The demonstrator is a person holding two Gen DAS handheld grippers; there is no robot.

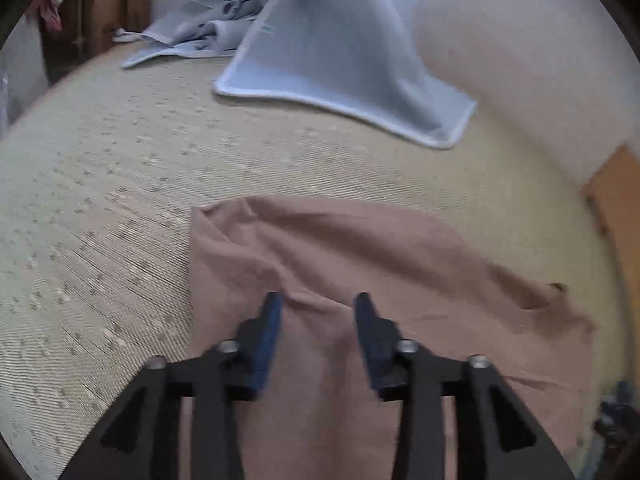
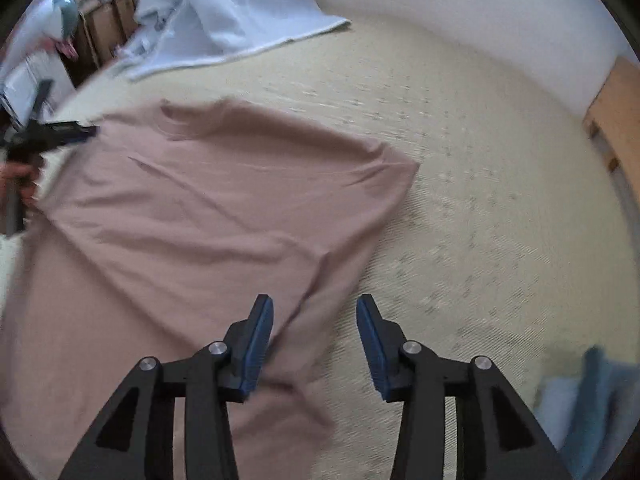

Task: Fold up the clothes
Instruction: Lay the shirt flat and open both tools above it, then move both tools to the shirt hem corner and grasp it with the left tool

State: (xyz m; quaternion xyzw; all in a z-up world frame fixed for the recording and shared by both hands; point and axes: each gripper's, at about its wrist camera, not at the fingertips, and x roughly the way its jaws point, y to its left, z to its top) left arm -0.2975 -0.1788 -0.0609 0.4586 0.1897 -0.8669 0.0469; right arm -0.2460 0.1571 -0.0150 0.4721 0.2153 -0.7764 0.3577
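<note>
A dusty-pink T-shirt (image 2: 192,208) lies spread out on the pale woven mat (image 2: 460,200), collar toward the far side. My right gripper (image 2: 315,306) hangs open over the shirt's right side edge, nothing between its blue pads. In the left wrist view the same pink shirt (image 1: 360,264) lies rumpled below my left gripper (image 1: 319,302), which is open above the cloth with nothing held. The left gripper (image 2: 80,133) also shows at the far left of the right wrist view, by the shirt's left shoulder, held by a hand (image 2: 18,178).
A light blue blanket (image 1: 340,60) lies draped at the back of the mat, with more pale blue cloth (image 1: 208,20) behind it. A white wall (image 2: 480,12) runs along the far side. Wooden boards (image 2: 616,112) stand at the right. Blue fabric (image 2: 592,400) lies at the near right.
</note>
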